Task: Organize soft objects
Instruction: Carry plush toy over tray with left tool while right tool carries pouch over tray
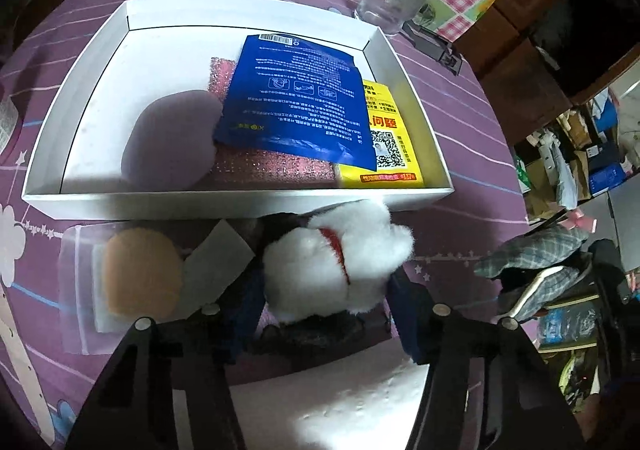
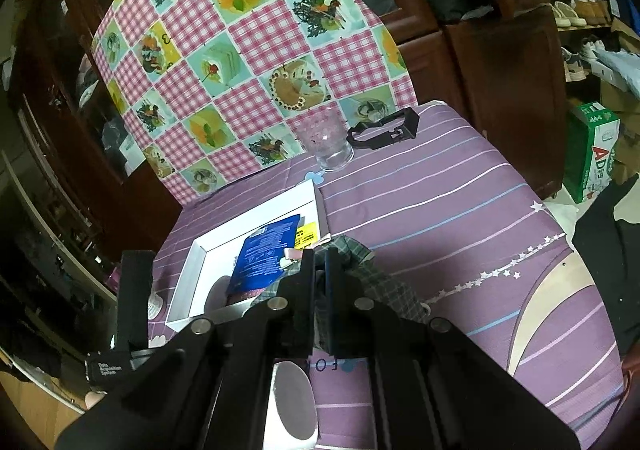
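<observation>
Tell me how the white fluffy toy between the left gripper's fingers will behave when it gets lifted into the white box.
The white fluffy toy looks like plush with long pile, so it will probably squash between the left gripper fingers rather than resist. It is likely light for its bulk. Its loose parts may sag or flop, and the fur could snag the white box rim.

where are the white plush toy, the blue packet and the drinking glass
white plush toy (image 1: 340,262), left wrist view, on its fluffy body
blue packet (image 1: 296,101), left wrist view, on its printed face
drinking glass (image 2: 330,145), right wrist view, on its clear side wall
</observation>
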The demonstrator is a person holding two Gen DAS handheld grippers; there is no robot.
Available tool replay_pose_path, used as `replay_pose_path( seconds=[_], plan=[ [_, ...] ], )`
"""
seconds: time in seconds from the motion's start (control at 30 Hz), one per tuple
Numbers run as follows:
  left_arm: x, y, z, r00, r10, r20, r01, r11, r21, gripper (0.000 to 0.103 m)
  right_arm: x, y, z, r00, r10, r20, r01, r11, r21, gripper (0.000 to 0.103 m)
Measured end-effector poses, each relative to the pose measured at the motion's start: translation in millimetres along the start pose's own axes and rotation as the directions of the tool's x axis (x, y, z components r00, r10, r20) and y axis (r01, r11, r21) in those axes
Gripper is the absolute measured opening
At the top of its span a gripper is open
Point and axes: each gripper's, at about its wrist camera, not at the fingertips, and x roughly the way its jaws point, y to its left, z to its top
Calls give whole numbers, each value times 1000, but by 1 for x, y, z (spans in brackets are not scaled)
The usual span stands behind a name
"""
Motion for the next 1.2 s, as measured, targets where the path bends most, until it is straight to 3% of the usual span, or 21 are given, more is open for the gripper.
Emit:
replay_pose_path(
  seconds=[0.17, 0.47, 0.6, 0.7, 0.8, 1.07, 1.2],
  plan=[
    [-12, 8, 3, 998, -56, -13, 56, 998, -34, 56, -1, 7, 1, 1000, -5, 6, 5, 1000, -24, 6],
    [-54, 12, 11, 989, -128, 74, 127, 992, 6, 56, -2, 33, 6, 1000, 18, 3, -18, 997, -76, 6],
    [-72, 22, 18, 983, -96, 154, 90, 995, 42, 56, 4, 38, 18, 999, 26, -19, -27, 998, -63, 6],
    [-83, 35, 24, 970, -47, 239, 33, 998, 62, 56, 12, 45, 33, 999, 31, -26, -33, 998, -54, 6],
    [-87, 56, 31, 958, -56, 281, 49, 998, 32, 56, 24, 55, 44, 999, 37, -40, -39, 998, -56, 6],
    [-74, 91, 42, 926, -40, 376, 45, 999, -5, 56, 76, 103, 48, 996, -3, -93, -18, 975, -222, 6],
    [-66, 97, 43, 921, -12, 388, 22, 1000, -22, 56, 102, 118, 40, 992, -4, -128, -31, 963, -269, 6]
  ],
)
